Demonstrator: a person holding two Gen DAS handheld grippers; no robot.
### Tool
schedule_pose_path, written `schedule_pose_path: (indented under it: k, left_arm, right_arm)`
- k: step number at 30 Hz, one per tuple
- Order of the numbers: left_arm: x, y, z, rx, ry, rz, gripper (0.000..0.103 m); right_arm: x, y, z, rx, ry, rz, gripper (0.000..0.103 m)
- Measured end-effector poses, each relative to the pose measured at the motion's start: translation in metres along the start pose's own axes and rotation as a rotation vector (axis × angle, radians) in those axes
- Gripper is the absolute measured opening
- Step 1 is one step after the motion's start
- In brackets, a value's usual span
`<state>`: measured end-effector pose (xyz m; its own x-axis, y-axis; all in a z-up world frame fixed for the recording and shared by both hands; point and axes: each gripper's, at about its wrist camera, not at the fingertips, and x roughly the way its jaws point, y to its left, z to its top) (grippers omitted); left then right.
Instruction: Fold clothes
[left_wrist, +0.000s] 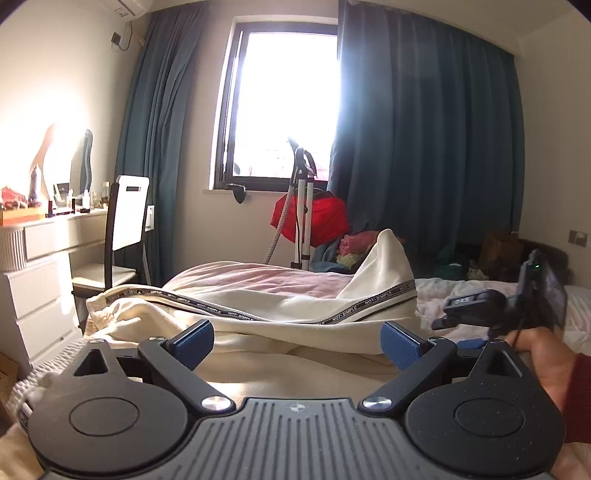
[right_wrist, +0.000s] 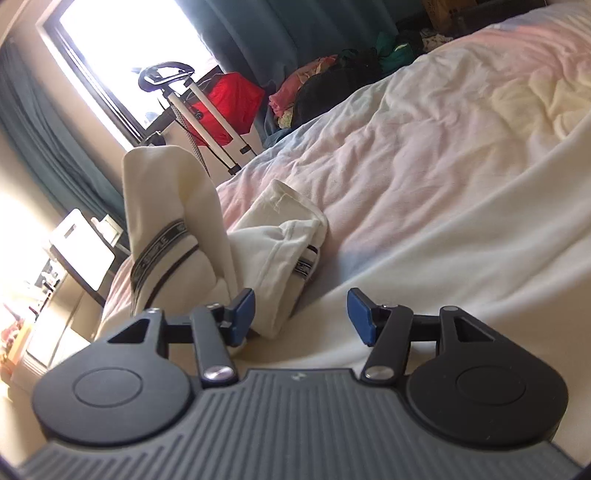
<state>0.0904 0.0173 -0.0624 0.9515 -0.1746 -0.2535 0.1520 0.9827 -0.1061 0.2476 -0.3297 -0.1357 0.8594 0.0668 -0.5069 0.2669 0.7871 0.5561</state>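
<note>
Presently the cream trousers lie crumpled on the bed, one leg end just ahead-left of your right gripper, a peak standing beyond your left gripper. Both grippers are spread wide, holding nothing. Pinch one layer at the striped seam and draw it flat. The left gripper sits level over cloth; the right is rolled sideways, low over the bed.

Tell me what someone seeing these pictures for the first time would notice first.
Probably the cream garment with a black lettered stripe, lying rumpled across the bed just ahead of the open left gripper, one part standing up in a peak. Behind it, the bright window between dark blue curtains draws the eye, with something red heaped below it.
</note>
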Motion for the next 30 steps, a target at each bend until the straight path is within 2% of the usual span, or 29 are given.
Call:
schedule_pose_path:
  k: [2, 3, 4, 5, 7, 10, 15, 21, 23, 27, 30]
  left_arm:
    - [0.012, 0.017, -0.004, -0.103, 0.027, -0.019, 0.098]
    - [0.018, 0.024, -0.007, -0.143, 0.041, -0.017, 0.098]
    - [0.023, 0.029, -0.009, -0.164, 0.053, -0.007, 0.098]
    - [0.027, 0.034, -0.011, -0.185, 0.066, 0.002, 0.098]
    - [0.031, 0.04, -0.018, -0.217, 0.089, 0.029, 0.098]
    - [0.029, 0.038, -0.025, -0.209, 0.105, 0.053, 0.098]
    - [0.017, 0.011, -0.021, -0.061, 0.044, 0.054, 0.098]
    - [0.018, 0.0, -0.023, -0.041, 0.075, 0.013, 0.098]
    - [0.022, -0.003, -0.024, -0.027, 0.084, 0.024, 0.098]
    - [0.026, -0.004, -0.027, 0.003, 0.085, 0.042, 0.098]
    - [0.028, -0.006, -0.028, 0.025, 0.076, 0.06, 0.098]
  right_arm:
    - [0.027, 0.007, 0.003, 0.011, 0.005, 0.006, 0.057]
    - [0.037, 0.012, 0.003, 0.005, 0.013, 0.001, 0.044]
    - [0.044, 0.017, 0.003, -0.01, 0.024, -0.01, 0.038]
    - [0.047, 0.021, 0.004, -0.04, 0.02, -0.029, 0.025]
    - [0.043, 0.028, 0.011, -0.12, -0.014, -0.078, 0.017]
    - [0.026, 0.017, 0.037, -0.168, -0.065, -0.139, 0.015]
    - [-0.011, -0.02, 0.101, -0.268, -0.17, -0.24, 0.015]
    - [-0.043, -0.081, 0.19, -0.281, -0.329, -0.447, 0.014]
    - [-0.048, -0.098, 0.215, -0.279, -0.349, -0.502, 0.015]
    - [-0.049, -0.114, 0.241, -0.238, -0.342, -0.482, 0.015]
    - [-0.058, -0.1, 0.235, -0.23, -0.383, -0.451, 0.015]
